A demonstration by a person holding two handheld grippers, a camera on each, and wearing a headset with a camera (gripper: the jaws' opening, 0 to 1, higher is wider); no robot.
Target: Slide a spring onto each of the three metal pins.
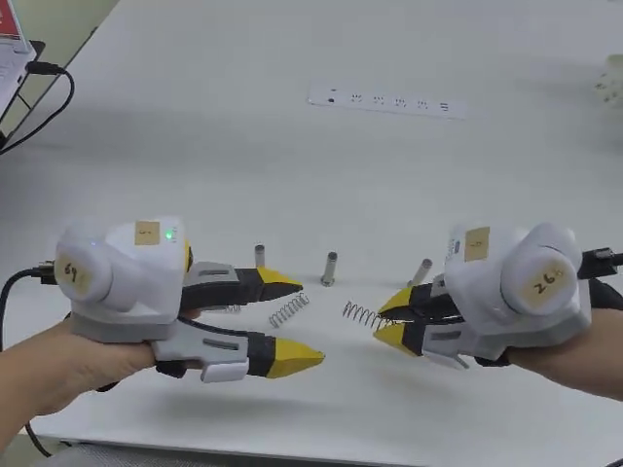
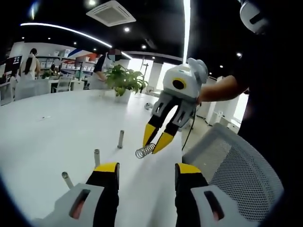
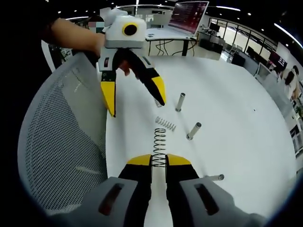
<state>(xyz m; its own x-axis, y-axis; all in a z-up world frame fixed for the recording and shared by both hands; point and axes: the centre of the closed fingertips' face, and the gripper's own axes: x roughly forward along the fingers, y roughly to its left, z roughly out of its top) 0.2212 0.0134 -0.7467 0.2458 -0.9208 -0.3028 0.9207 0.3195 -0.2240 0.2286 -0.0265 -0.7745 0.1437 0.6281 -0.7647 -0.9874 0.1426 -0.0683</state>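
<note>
- Nearest me, the right tongs [image 1: 387,317] were pinched almost shut on one end of a spring [image 1: 360,313]. Its free length stuck out ahead of the tips, and I could not tell whether the far end touched the counter [image 1: 195,156].
- In the right gripper view that spring ran straight out from between the jaws, aimed toward the left tongs [image 1: 307,321] rather than at any pin.
- A second spring [image 1: 289,309] lay loose on the counter between the two sets of tongs, touching neither.
- Just beyond the springs, the three pins [image 1: 330,269] stood in a row, all of them bare. The right-hand pin [image 1: 421,272] looked tilted, though I could not say whether that was a true lean.
- The left tongs were spread wide and held nothing, hovering near the second spring.
- I judged the step in hand to be the first threading: one spring was picked up and no pin was loaded yet.
- The next move called for swinging the right tongs round so the spring's open end sat over a pin's top. Then I would need to lower it along the pin's axis, since a soft spring would likely buckle if it came in off-centre.
- Farther back lay a white power strip [image 1: 386,100], and a dark cable [image 1: 49,97] ran along the left edge.
</note>
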